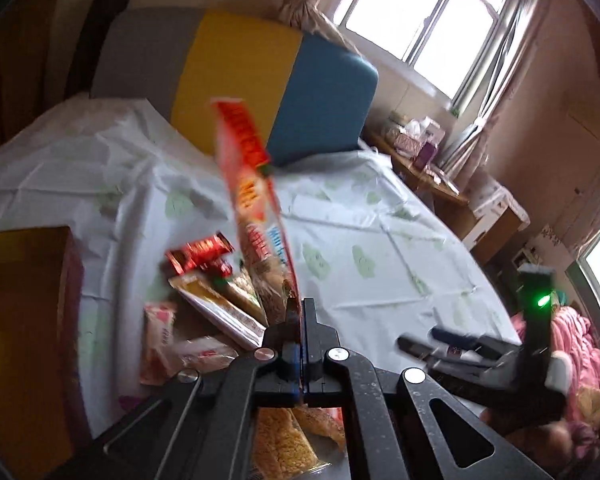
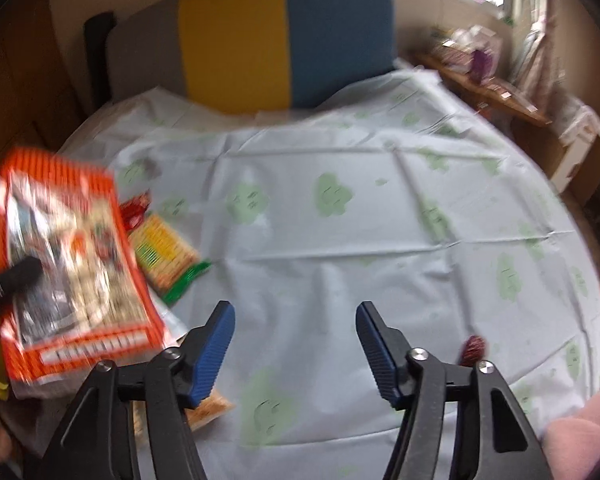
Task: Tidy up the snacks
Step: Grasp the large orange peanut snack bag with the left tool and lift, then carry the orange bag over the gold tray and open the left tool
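The left gripper (image 1: 300, 312) is clamped on the bottom edge of an orange snack bag (image 1: 256, 200), held upright above the snack pile (image 1: 204, 304) on the tablecloth (image 1: 360, 240).

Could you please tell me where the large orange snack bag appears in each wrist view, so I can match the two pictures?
Left wrist view: the orange snack bag stands edge-on at centre, rising from the shut left gripper.
Right wrist view: the same bag fills the left edge, face-on, raised above the other snacks.
Shared landmark: the yellow and blue cushion behind the bedsheet.
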Motion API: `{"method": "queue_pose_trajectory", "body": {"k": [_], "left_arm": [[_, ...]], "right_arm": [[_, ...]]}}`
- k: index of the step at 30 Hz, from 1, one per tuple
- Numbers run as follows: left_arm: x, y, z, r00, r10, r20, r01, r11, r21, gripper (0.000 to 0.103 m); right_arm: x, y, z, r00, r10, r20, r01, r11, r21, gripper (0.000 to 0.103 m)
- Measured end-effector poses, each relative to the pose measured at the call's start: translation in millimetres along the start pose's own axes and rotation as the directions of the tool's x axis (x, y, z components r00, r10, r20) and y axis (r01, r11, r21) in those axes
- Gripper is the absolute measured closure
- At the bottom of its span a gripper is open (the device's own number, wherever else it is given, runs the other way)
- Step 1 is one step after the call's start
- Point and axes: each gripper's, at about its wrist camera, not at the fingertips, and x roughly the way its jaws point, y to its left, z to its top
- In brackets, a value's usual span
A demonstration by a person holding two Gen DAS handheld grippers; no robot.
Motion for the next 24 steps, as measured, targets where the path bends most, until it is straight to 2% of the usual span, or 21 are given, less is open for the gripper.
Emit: {"method": "queue_pose_trajectory", "body": {"k": [5,11,14,18,24], "left_arm": [[-36.7,13.3,15.3,0.998,0.01,0.061,-0.01,1.0,-0.008,0.103],[-87.8,44.9,20.9,0.992,0.046,0.115,-0.042,0.998,-0.036,0.103],[-118.1,65.4,22.1,0.986,0.07,0.151,-0.061,0.996,-0.065,0.103],[-146.9,92.9,18.8,0.98,0.115,0.161,-0.098,0.989,-0.106,0.103],[-169.8,139.9,2.9,0.965,0.231,0.124,-0.211,0.966,-0.152,0.103]], "right_arm": [[11.7,23.1,-7.5,0.994,0.085,-0.073,-0.091,0.992,-0.083,0.043],[21.0,59.4,-24.5,0.973,0.164,-0.164,-0.197,0.956,-0.216,0.043],[28.5,71.0,-32.2,0.964,0.162,-0.212,-0.214,0.944,-0.252,0.043],[34.4,81.9,-39.7,0.956,0.147,-0.255,-0.22,0.933,-0.285,0.043],[38.9,84.3,-42.2,0.957,0.129,-0.26,-0.205,0.934,-0.291,0.043]]}}
